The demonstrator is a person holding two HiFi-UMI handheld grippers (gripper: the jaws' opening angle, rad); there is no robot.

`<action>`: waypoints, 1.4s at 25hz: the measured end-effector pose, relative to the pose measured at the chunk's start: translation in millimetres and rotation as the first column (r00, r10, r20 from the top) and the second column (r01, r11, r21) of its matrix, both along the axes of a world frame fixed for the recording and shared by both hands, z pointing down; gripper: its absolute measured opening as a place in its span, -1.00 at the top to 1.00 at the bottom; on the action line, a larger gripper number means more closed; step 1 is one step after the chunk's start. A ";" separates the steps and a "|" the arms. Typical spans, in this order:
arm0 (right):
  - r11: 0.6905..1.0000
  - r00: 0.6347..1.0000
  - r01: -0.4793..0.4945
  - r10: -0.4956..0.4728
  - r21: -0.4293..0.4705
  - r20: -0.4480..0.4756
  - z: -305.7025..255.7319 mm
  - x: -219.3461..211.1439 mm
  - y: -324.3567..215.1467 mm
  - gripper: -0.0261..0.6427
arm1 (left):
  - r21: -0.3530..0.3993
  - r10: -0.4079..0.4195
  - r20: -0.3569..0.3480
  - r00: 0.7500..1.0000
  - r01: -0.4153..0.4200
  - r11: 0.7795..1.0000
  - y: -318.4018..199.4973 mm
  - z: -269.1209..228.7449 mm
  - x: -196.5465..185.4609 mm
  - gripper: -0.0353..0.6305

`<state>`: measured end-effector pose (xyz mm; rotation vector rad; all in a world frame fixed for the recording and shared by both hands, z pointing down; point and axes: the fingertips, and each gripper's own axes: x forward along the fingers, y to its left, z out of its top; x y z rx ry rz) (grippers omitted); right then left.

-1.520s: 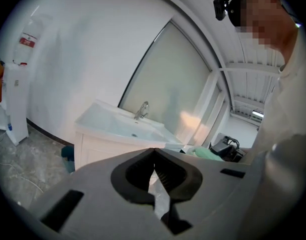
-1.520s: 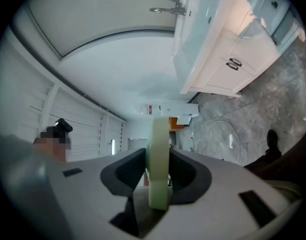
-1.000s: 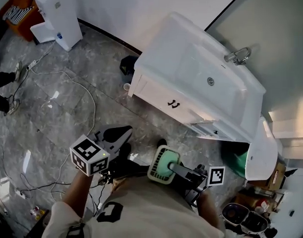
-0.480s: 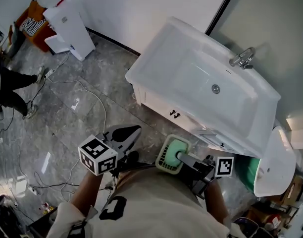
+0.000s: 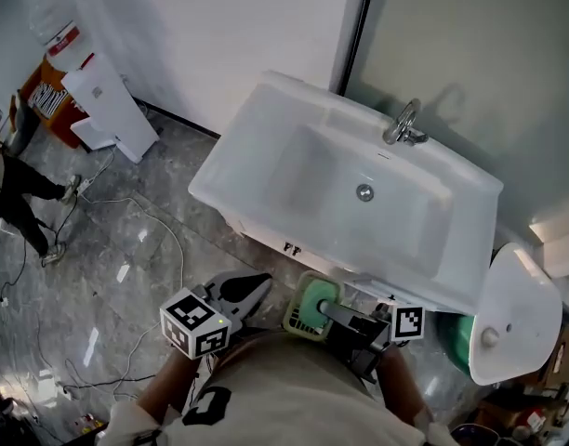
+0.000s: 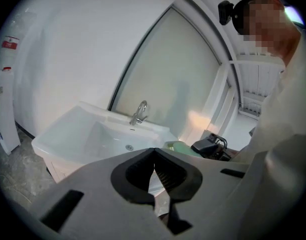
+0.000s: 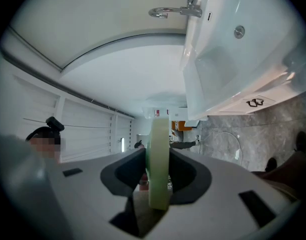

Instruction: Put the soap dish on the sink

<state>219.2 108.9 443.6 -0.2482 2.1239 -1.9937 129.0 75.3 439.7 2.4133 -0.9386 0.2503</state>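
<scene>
Right tool point(image 5: 324, 312) has its jaws part-way closed on the thin edge of a pale green, rounded-rectangle plastic soap dish with a slotted face point(image 5: 311, 308). Seen along the jaws, the dish stands edge-on between the pads. The left tool point(image 5: 250, 290) is closed on nothing.

The white rectangular ceramic sink point(image 5: 257, 119) stands just ahead, and the dish hangs in the air near its front edge, not yet over it. The ledge beside the curved chrome tap point(image 5: 403, 124) looks like the flattest landing place. The rims are narrow and fall towards the basin, so a dish let go off-level would likely slide in. The edge-on grip could also let it pivot or slip if it knocks the front edge. Loose cables point(image 5: 164, 230) on the grey stone floor point(image 5: 99, 240) could catch a foot.

The red label point(image 5: 66, 41) on the white appliance and the print on the orange box point(image 5: 45, 96) are too small to read. The left tool's cube point(image 5: 196, 323) carries only square black-and-white markers.
</scene>
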 end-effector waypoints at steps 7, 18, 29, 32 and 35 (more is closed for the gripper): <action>1.000 1.000 -0.007 0.007 -0.012 0.012 2.7 16.4 -15.0 0.50 | -0.007 0.003 0.053 0.999 -0.002 1.000 -3.9 1.6 26.1 0.83; 0.999 0.998 -0.017 0.019 0.030 -0.066 8.9 -26.5 -39.2 0.50 | 0.020 0.000 0.019 1.000 0.000 1.000 -41.3 5.7 -24.7 0.83; 0.980 0.980 -0.177 0.184 0.090 -0.078 -15.2 -133.4 -100.0 0.51 | 0.067 0.079 -0.044 0.996 -0.076 0.995 -129.6 -2.3 -148.9 0.83; 0.964 0.961 -0.241 0.254 0.117 -0.114 -13.0 -149.6 -112.2 0.51 | 0.076 0.126 -0.054 0.991 -0.121 0.990 -141.1 -0.3 -169.8 0.83; 0.951 0.942 -0.287 0.301 0.112 -0.146 -10.2 -165.7 -119.2 0.51 | 0.086 0.175 -0.056 0.983 -0.169 0.982 -145.6 -0.3 -184.5 0.83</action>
